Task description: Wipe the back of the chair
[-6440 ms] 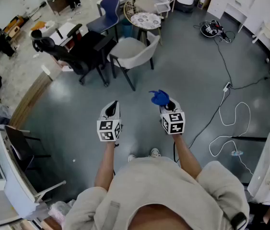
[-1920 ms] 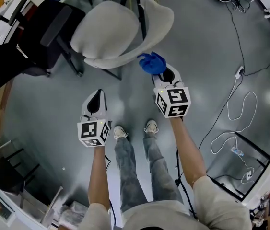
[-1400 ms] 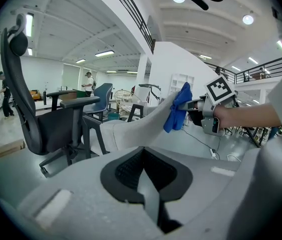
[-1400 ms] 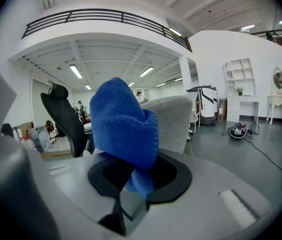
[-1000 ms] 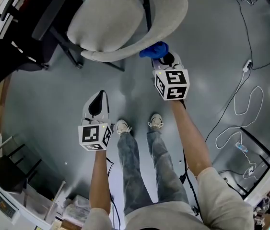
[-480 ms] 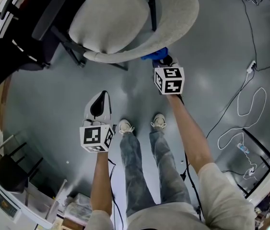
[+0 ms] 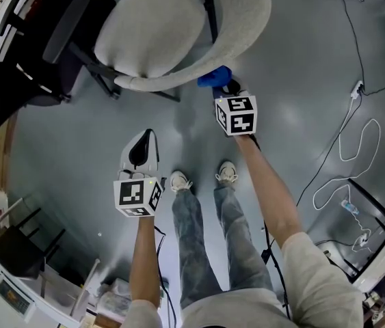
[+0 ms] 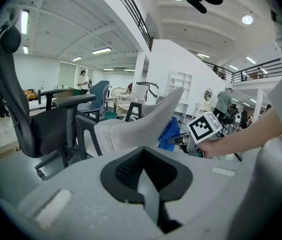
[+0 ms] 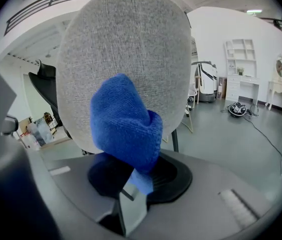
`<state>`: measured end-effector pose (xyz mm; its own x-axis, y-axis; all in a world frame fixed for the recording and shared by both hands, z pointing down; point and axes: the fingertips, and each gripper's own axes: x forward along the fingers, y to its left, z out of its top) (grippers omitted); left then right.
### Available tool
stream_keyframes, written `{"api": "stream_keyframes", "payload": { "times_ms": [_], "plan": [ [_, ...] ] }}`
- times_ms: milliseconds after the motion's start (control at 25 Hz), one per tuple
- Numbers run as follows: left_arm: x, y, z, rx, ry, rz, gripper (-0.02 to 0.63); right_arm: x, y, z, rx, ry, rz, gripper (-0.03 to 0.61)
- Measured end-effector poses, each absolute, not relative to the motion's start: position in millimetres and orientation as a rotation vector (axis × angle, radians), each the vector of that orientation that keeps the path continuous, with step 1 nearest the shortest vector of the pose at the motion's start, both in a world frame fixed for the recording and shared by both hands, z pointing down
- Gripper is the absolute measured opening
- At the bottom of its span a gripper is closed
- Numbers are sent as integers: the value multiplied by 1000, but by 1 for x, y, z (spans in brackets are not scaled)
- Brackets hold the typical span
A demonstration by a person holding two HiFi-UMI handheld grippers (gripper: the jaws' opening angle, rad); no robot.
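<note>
Head view looks steeply down on a grey shell chair (image 7: 178, 33) standing on a glossy grey floor (image 7: 301, 60). Its seat opens away from the person, and its curved back faces them. In the right gripper view the chair back (image 9: 125, 49) fills the picture as a tall oval with its long axis upright.

The right gripper (image 7: 225, 87) is raised to that back with its jaws clamped on a bunched blue cloth (image 7: 214, 77). In its own view the cloth (image 9: 125, 124) rises from between the jaws of the right gripper (image 9: 130, 194) and covers the lower middle of the chair back. It looks pressed against the fabric, though actual contact is hard to confirm from this angle. From the left gripper view the cloth (image 8: 170, 134) sits just behind the chair's rear edge (image 8: 141, 121).

The left gripper (image 7: 141, 139) is held lower, well apart from the chair, and points roughly towards it. In its own view its jaws (image 8: 148, 184) are closed together with nothing between them.

A black office chair (image 7: 35, 53) stands just beside the grey one at the left. A white cable (image 7: 356, 156) loops over the floor at the right, and the person's shoes (image 7: 178, 181) are between the two arms. The room is an open hall with white walls, strip lights on the ceiling, a railed upper level, white shelving and people in the distance.
</note>
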<state>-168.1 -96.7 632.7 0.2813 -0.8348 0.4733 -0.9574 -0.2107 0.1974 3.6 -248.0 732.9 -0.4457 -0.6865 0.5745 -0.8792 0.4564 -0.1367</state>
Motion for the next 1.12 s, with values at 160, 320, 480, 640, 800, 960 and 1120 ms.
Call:
{"api": "stream_keyframes", "payload": {
  "times_ms": [160, 320, 480, 640, 800, 960, 1120],
  "plan": [
    [-156, -99, 627, 2137, -1587, 367, 5, 18, -235, 714, 1336, -2288, 564, 81],
    [-141, -103, 622, 2176, -1564, 362, 5, 34, -227, 682, 1369, -2311, 512, 81],
    [-124, -111, 612, 2206, -1543, 350, 5, 50, -232, 641, 1424, -2342, 463, 81],
    [-106, -119, 600, 2236, -1525, 346, 5, 62, -245, 588, 1489, -2387, 402, 81],
    [-97, -125, 591, 2254, -1517, 345, 5, 64, -259, 545, 1528, -2431, 333, 81],
    [-94, -125, 591, 2253, -1519, 350, 5, 60, -269, 532, 1533, -2445, 303, 81],
    [-97, -123, 595, 2236, -1528, 352, 5, 56, -276, 534, 1548, -2449, 315, 81]
  ]
}}
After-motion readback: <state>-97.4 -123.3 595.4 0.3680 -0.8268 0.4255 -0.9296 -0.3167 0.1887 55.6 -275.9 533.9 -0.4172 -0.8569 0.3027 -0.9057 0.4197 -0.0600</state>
